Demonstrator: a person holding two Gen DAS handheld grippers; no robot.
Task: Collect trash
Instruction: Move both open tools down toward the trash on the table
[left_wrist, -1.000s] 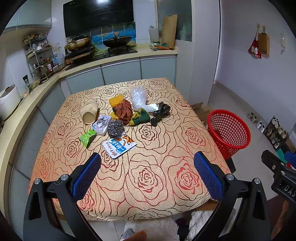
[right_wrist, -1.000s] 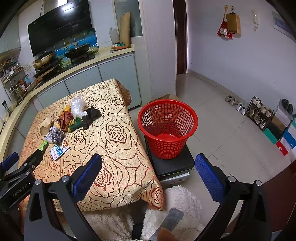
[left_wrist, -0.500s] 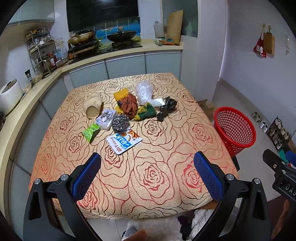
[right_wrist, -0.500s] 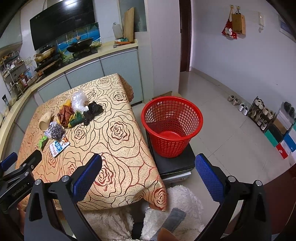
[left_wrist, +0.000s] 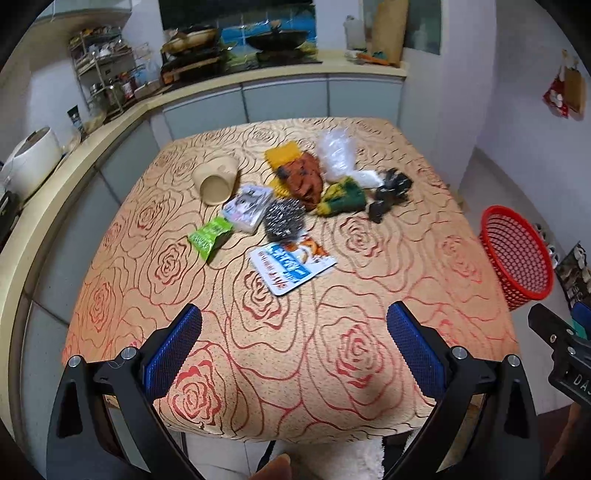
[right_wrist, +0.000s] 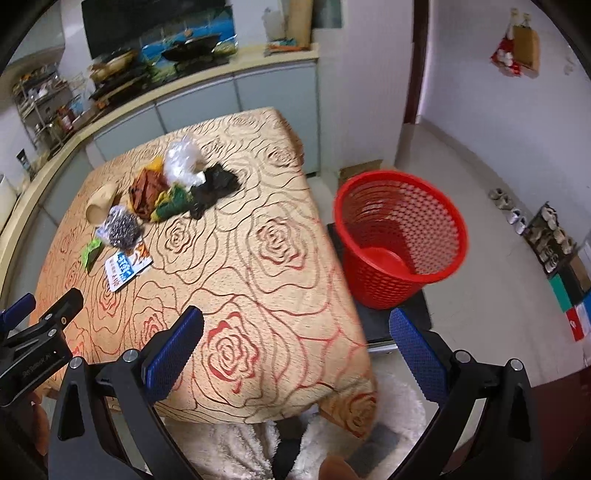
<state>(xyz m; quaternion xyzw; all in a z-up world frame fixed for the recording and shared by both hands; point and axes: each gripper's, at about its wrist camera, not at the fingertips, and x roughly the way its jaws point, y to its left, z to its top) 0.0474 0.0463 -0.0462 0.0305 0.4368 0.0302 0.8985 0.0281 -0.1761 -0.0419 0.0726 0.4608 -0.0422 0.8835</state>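
Note:
Trash lies in the middle of the rose-patterned table (left_wrist: 369, 314): a blue-and-white wrapper (left_wrist: 291, 266), a steel scourer (left_wrist: 284, 220), a green packet (left_wrist: 208, 240), a tissue pack (left_wrist: 247, 208), a tipped paper cup (left_wrist: 217, 181), orange and green wrappers (left_wrist: 306, 177), a clear plastic bag (left_wrist: 336, 153) and a black bag (left_wrist: 389, 194). The red basket (right_wrist: 400, 238) stands empty right of the table. My left gripper (left_wrist: 293, 339) is open above the table's near edge. My right gripper (right_wrist: 295, 345) is open over the near right corner.
A kitchen counter (left_wrist: 110, 122) with a rack, pans and a rice cooker (left_wrist: 29, 162) runs along the left and back. The basket sits on a black platform (right_wrist: 384, 321). Shoes (right_wrist: 517, 210) line the right wall. A white furry cushion (right_wrist: 243, 443) lies below the table's near edge.
Both grippers have moved forward towards the table and tilted down; the trash and basket appear closer. Both stay open and empty.

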